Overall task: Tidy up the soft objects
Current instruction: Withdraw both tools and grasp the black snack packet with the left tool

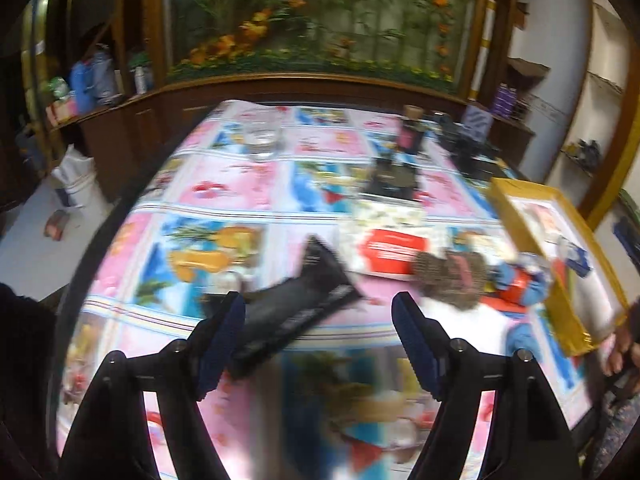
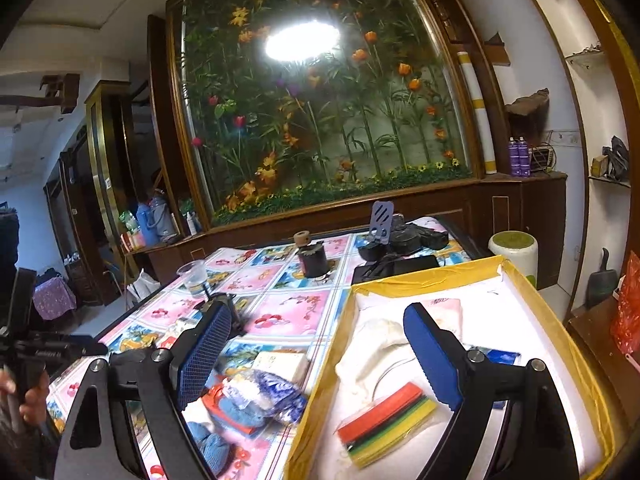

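Black pouch lies flat on the desk, long axis diagonal in the left wrist view: near end low-left by the left finger pad, far end up-right, flared wider. Left gripper jaws wide open, holding nothing; the pouch's near end sits just beside or against the left pad (motion blur, cannot tell if touching). Left gripper is pitched down at the desk, pointing along it toward the far cabinet. Right of the pouch: a grey-brown knit item and a blue-and-red soft bundle, both on the desk next to the yellow-rimmed box. Right gripper jaws also wide open, empty, straddling the box's left wall: left finger over the desk, right finger over the box interior. In the box: a white knit piece and a bagged stack of red, green and yellow strips, long axis running low-left to up-right. Clear plastic cup stands upright near the desk's far left edge.
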`<state>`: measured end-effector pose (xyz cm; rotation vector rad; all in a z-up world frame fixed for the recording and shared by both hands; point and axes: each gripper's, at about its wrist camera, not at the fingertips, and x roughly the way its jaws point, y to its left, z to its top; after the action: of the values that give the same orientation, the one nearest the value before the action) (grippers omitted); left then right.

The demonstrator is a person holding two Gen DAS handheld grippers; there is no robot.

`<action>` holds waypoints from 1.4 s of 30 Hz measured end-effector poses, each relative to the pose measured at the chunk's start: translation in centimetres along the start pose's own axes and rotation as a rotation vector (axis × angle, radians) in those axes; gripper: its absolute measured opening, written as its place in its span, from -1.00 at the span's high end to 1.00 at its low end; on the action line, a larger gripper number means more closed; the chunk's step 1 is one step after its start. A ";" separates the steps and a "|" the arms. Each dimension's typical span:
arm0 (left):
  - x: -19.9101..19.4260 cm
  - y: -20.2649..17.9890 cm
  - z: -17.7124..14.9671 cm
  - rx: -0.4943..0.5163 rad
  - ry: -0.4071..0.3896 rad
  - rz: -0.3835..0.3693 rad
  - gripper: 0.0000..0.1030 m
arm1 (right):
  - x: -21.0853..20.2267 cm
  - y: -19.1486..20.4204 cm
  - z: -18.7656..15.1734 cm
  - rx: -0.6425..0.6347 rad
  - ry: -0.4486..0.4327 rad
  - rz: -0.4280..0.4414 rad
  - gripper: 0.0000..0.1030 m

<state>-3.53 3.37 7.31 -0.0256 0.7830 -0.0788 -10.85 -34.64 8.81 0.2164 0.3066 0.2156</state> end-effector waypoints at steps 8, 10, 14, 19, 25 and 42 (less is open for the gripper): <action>5.3 3.0 0.8 0.023 0.084 0.022 -0.46 | 0.6 1.4 -0.8 -0.047 0.037 0.005 -0.77; 6.6 3.1 0.7 0.019 0.138 0.009 -0.46 | 0.8 1.1 -0.8 -0.039 0.039 0.005 -0.77; 5.8 2.0 -0.9 0.053 0.177 -0.056 -0.47 | 1.0 0.8 -0.7 -0.025 0.046 0.001 -0.77; 5.1 -0.8 -2.9 0.150 0.191 -0.031 -0.48 | 1.0 0.8 -0.7 -0.028 0.047 0.010 -0.77; 7.4 0.5 -1.6 0.023 0.233 0.034 0.03 | 1.1 1.1 -0.8 -0.041 0.049 0.003 -0.77; 1.6 -1.5 -1.4 -0.015 -0.059 -0.046 0.16 | 4.9 8.5 -5.8 -0.041 0.381 0.226 -0.74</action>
<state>-3.48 1.73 5.22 -0.0604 0.7241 -0.1156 -9.63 -24.36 4.12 0.1687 0.6568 0.4882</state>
